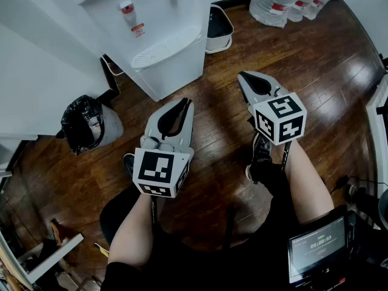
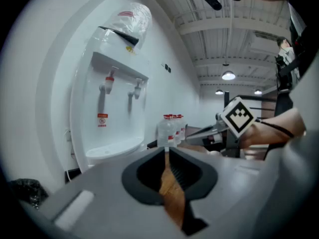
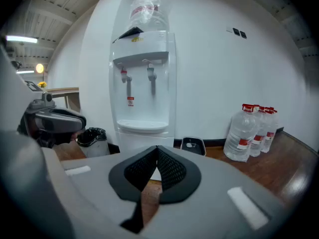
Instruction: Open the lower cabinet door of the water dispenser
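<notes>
The white water dispenser [image 1: 159, 38] stands against the wall with two taps and a drip tray; its lower cabinet door [image 1: 174, 71] is closed. The right gripper view faces the dispenser [image 3: 143, 91] squarely; the left gripper view shows the dispenser [image 2: 115, 113] to its left. My left gripper [image 1: 187, 102] is shut with nothing in it, a short way from the cabinet's front. My right gripper [image 1: 241, 76] is shut and empty too, to the right of the cabinet. Neither touches the dispenser.
A bin with a black bag [image 1: 85, 125] sits left of the dispenser. A small dark-rimmed bin [image 1: 218, 28] stands to its right, and several large water bottles [image 1: 285, 2] beyond that. The person's shoe [image 1: 260, 156] rests on the wooden floor [image 1: 327, 71].
</notes>
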The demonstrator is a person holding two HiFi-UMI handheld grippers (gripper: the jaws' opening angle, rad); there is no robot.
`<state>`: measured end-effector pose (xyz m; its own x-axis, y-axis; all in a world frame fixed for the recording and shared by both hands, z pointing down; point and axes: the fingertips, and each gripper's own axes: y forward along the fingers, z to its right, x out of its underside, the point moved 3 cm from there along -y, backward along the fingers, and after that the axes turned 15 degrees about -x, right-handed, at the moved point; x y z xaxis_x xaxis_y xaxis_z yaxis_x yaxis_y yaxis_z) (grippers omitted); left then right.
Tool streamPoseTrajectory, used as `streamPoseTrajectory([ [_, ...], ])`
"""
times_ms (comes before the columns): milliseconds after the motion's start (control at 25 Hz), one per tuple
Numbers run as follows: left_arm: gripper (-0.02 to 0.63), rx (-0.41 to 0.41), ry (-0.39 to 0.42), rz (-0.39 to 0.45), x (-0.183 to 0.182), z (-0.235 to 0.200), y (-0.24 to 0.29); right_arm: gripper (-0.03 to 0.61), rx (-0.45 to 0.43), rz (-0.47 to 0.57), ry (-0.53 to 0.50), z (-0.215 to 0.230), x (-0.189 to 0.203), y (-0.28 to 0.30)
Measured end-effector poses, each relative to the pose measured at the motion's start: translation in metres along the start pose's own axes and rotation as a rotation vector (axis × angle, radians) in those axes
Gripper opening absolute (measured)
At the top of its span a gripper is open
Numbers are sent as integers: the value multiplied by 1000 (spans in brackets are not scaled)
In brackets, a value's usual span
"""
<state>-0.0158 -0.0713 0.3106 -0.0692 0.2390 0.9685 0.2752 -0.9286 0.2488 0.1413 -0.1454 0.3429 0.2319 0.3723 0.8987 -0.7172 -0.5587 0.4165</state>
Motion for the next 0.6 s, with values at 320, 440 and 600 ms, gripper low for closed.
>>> streamPoseTrajectory([
  [320, 73, 61, 67, -103, 17, 6, 53, 5, -35, -96, -73, 40, 1, 39],
  [440, 83, 105, 144, -132, 23, 12, 73, 5, -44, -118, -77, 55, -5, 53],
  [600, 109, 193, 248, -196, 40, 17, 89, 5, -55, -183, -85, 75, 2, 82],
])
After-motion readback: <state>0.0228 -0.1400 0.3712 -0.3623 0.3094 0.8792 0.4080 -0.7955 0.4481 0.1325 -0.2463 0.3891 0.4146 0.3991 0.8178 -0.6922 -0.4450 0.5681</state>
